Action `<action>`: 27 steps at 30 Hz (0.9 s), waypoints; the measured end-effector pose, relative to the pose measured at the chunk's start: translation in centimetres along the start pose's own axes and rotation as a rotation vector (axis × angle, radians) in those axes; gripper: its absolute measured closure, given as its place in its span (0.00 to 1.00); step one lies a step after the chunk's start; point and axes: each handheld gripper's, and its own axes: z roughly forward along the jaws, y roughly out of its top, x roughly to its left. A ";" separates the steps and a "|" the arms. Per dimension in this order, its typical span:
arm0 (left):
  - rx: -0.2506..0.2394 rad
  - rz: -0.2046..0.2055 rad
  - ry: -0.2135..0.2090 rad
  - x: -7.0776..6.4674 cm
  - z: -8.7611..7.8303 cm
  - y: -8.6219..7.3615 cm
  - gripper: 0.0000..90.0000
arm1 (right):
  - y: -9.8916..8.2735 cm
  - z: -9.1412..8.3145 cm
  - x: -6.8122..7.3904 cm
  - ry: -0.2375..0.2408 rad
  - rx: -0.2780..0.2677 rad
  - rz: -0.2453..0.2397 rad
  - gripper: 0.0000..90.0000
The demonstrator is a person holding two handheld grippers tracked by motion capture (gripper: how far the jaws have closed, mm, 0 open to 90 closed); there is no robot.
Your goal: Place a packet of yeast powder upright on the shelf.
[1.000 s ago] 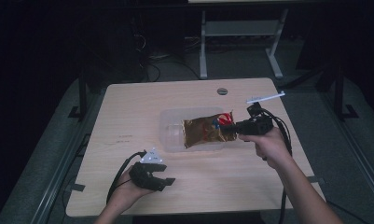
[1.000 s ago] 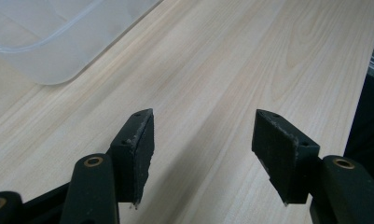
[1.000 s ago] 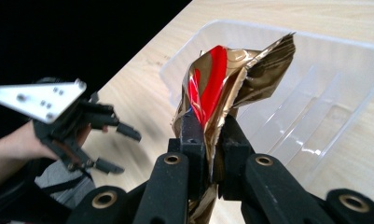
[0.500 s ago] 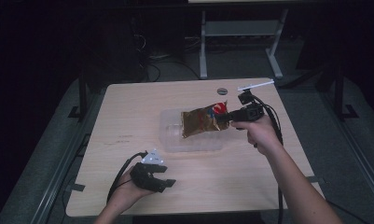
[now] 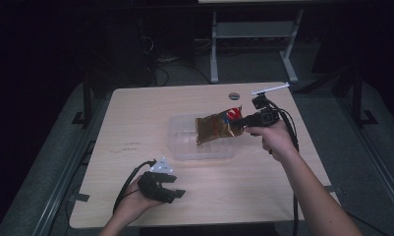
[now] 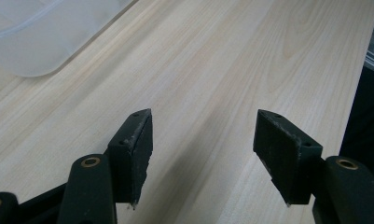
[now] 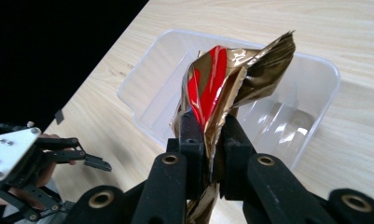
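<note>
At the near left of the pale wooden table, the left gripper rests low in the person's hand with its two black jaws standing well apart and nothing between them; in the left gripper view they frame only bare wood, with a corner of the clear container at the upper left. Toward the middle of the table sits that shallow, clear plastic rectangular container, and it looks empty inside. Above its right part hangs the crinkled gold foil snack bag with a red patch, lifted off the table and tilted. To the right, the right gripper has its jaws pinched tight on the bag's end, as the right gripper view shows, foil squeezed flat between the pads. Judging from this, the pickup is done and the bag has been carried over the container; what seems left is to lower it inside, open the jaws and draw the hand away.
</note>
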 end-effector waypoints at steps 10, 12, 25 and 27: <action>0.004 -0.003 0.000 0.1 0.0 -0.1 0.41 | 0.2 0.3 0.3 0.009 -0.018 -0.013 0.80; 0.002 -0.007 -0.001 0.1 0.0 -0.1 0.41 | 0.3 0.2 0.4 0.011 -0.023 -0.012 0.78; -0.002 -0.020 0.002 0.2 0.0 -0.1 0.40 | 0.0 -0.7 0.7 0.001 -0.046 -0.022 0.74; -0.003 -0.020 0.002 0.2 0.0 -0.1 0.40 | -0.2 -1.0 0.5 0.000 -0.052 -0.015 0.74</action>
